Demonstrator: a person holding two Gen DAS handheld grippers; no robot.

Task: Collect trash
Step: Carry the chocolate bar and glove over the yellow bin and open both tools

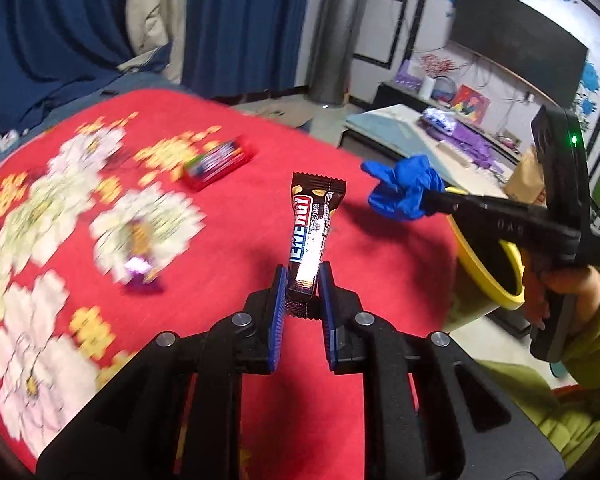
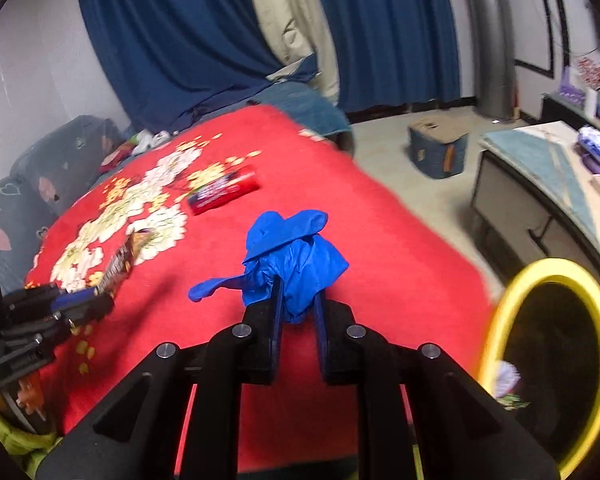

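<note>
A red blanket (image 1: 228, 208) printed with white and yellow flowers covers the work surface, seen here from both wrist cameras. Dark blue curtains (image 2: 172, 40) hang behind it, with a grey pipe (image 1: 340, 32) at 12 o'clock in the left wrist view and a dark wall screen (image 1: 516, 36) at 2 o'clock above a cluttered low cabinet (image 1: 420, 128). A yellow-rimmed bin (image 2: 556, 276) with a dark interior stands off the blanket's edge at 4 o'clock in the right wrist view, some scraps visible inside.

A dark brown snack bar wrapper (image 1: 312, 236) with a blue-and-red label and crimped ends stands nearly upright, tilted slightly to 1 o'clock. A crumpled blue glove (image 2: 292, 264), one finger trailing toward 9 o'clock, bunches above the other tool. Lying on the blanket are a red-and-blue packet (image 1: 220, 160) at 11 o'clock in the left wrist view and a blurred purple wrapper (image 1: 140, 264) at 9 o'clock.

The left gripper (image 1: 303, 296) points forward over the blanket, its blue-padded fingers closed to a narrow gap on the lower end of the snack bar wrapper. The right gripper (image 2: 298, 304) is likewise pinched tight on the glove's base; in the left wrist view it reaches in from 3 o'clock, gripped by a hand (image 1: 560, 284) in a green sleeve, holding the glove above the blanket's edge near the bin.
</note>
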